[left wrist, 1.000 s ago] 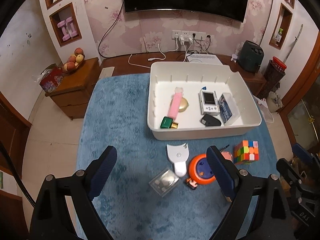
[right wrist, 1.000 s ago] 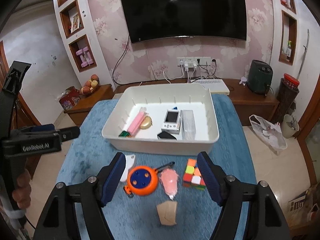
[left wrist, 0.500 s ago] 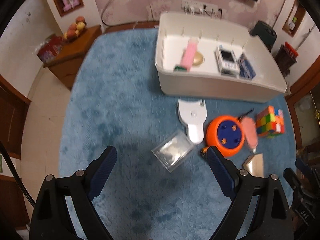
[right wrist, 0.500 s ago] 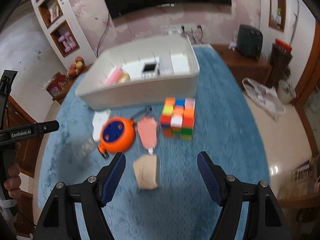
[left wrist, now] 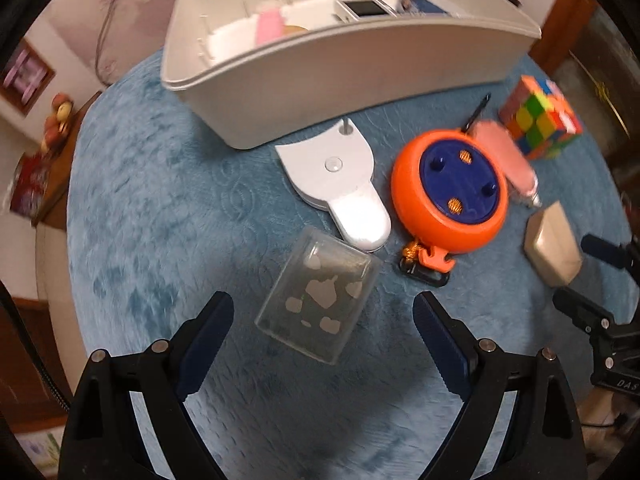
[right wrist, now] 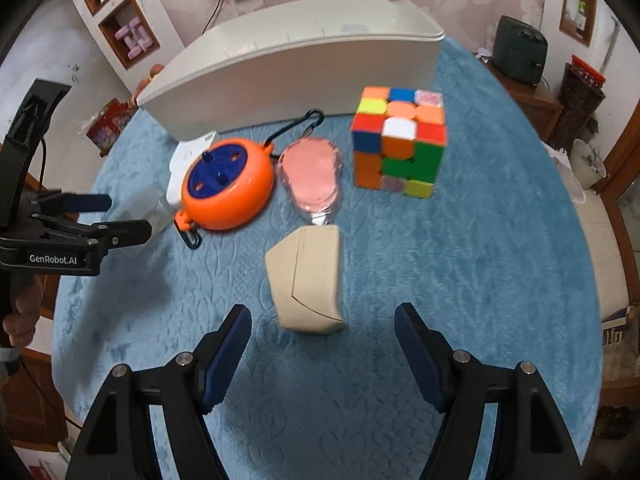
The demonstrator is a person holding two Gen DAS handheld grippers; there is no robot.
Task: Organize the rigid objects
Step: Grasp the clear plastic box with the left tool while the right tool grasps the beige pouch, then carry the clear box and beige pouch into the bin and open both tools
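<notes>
On the blue cloth lie a clear plastic case [left wrist: 320,300], a white flat gadget [left wrist: 340,184], an orange and blue reel [left wrist: 448,192], a pink pouch [right wrist: 314,174], a colour cube [right wrist: 400,140] and a beige wedge block [right wrist: 308,280]. My left gripper [left wrist: 323,318] hangs open just above the clear case, a finger on either side of its near end. My right gripper [right wrist: 322,326] is open over the near end of the beige block [left wrist: 554,248], not touching it. The left gripper [right wrist: 106,216] also shows at the left of the right wrist view.
A white bin [left wrist: 360,60] stands behind the loose items; a pink stick, a small handheld screen and a blue box show inside it. The same bin [right wrist: 304,68] blocks the far side in the right wrist view. Wooden furniture and floor surround the table's round edge.
Both grippers have come down close to the cloth. The objects loom much larger; the case now lies between the left fingers and the beige block between the right ones.
</notes>
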